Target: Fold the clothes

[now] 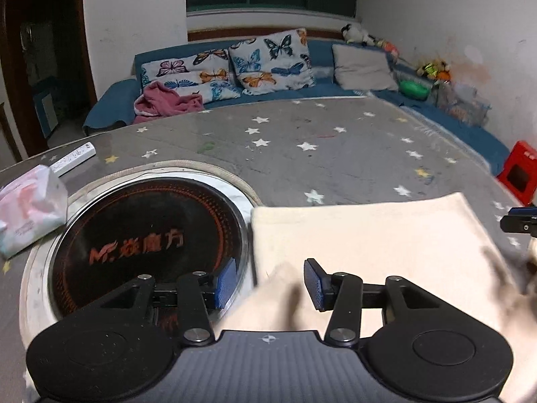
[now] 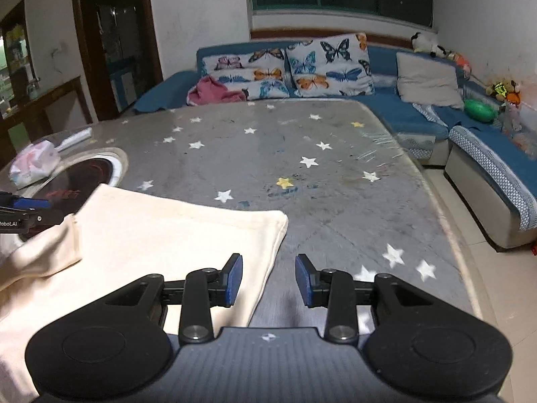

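A cream garment (image 1: 376, 235) lies flat on the grey star-print table (image 1: 302, 154); it also shows in the right wrist view (image 2: 161, 235). My left gripper (image 1: 268, 283) is open over the garment's near left corner, where a raised flap of cloth sits between the fingers, loose. My right gripper (image 2: 268, 280) is open, straddling the garment's right edge above the table (image 2: 302, 168). The left gripper's tip (image 2: 20, 213) shows at the left of the right wrist view, with a bunched fold of cloth beside it.
A round black induction hob (image 1: 151, 235) is set in the table left of the garment. A tissue pack (image 1: 27, 208) and a white remote (image 1: 72, 158) lie beyond it. A red box (image 1: 518, 171) stands at the right edge. A blue sofa (image 2: 419, 110) wraps behind.
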`<state>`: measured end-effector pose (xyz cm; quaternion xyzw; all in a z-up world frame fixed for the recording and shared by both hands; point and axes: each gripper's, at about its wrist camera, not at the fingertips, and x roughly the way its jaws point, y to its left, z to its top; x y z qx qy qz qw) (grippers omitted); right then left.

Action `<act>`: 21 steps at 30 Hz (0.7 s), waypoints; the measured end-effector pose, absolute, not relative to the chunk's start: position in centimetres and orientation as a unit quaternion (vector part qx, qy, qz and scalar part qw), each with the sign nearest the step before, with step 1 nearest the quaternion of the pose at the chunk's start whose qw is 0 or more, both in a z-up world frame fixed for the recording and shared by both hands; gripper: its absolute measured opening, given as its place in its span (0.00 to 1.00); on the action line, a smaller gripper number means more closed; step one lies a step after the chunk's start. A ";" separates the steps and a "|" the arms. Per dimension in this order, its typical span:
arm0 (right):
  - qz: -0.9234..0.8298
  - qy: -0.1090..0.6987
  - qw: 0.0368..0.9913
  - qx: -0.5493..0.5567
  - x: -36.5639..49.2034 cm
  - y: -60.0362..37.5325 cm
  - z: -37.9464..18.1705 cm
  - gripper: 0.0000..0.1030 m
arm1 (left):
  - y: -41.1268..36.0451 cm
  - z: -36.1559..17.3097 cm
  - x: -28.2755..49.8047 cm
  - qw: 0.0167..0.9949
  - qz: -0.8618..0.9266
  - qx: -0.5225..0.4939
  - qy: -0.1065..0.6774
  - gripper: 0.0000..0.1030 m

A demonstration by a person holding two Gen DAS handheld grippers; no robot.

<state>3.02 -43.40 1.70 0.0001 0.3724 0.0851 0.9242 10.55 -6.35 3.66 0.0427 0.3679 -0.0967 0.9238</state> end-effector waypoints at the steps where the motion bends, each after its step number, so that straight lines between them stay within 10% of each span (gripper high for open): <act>1: 0.088 0.378 0.922 0.003 3.7 -43.4 1.4 0.33 | -6.5 3.3 11.3 0.922 -0.097 0.045 0.371 0.47; 5: 0.100 0.400 0.911 0.010 6.6 -43.1 -0.1 0.32 | -6.9 1.7 13.6 0.914 -0.099 0.053 0.389 0.44; 10: 0.099 0.416 0.904 0.007 9.0 -42.8 -1.4 0.14 | -7.5 1.1 14.9 0.913 -0.117 0.064 0.385 0.05; 21: 0.077 0.380 0.921 -0.042 15.4 -40.0 -0.5 0.04 | -8.1 0.9 20.7 0.931 -0.053 0.097 0.348 0.03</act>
